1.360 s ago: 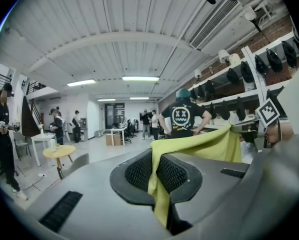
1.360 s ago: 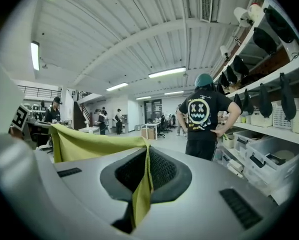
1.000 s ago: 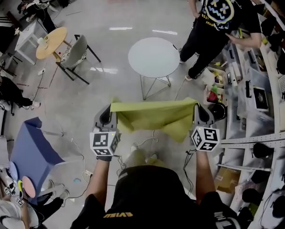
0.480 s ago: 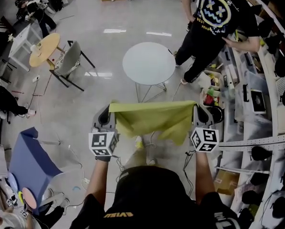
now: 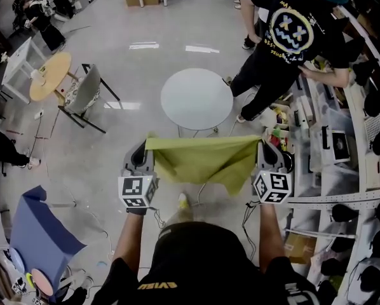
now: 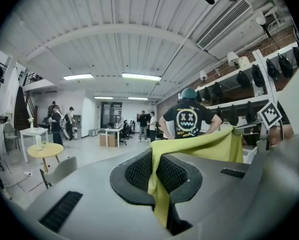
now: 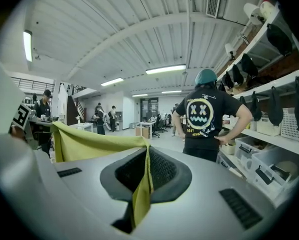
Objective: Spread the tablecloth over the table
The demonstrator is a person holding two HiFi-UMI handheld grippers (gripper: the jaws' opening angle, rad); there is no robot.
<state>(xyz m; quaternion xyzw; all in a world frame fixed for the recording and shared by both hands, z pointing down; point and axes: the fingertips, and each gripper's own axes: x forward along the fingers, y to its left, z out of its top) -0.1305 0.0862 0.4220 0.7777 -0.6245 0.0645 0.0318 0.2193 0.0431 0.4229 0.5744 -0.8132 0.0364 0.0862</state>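
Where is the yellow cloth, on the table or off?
Off. Left claw and right claw hold the tablecloth up, short of the table.

The left gripper (image 5: 143, 151) and right gripper (image 5: 265, 151) each clamp a top corner of the yellow-green tablecloth (image 5: 206, 161), which hangs stretched between them near the round white table (image 5: 196, 98).

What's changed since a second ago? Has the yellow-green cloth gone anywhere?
The person carrying the tablecloth has walked forward: the round white table now sits lower in the head view, nearer the cloth. Nothing was grabbed or let go. The left gripper and right gripper stay shut on the cloth's top corners, and it hangs stretched between them as before.
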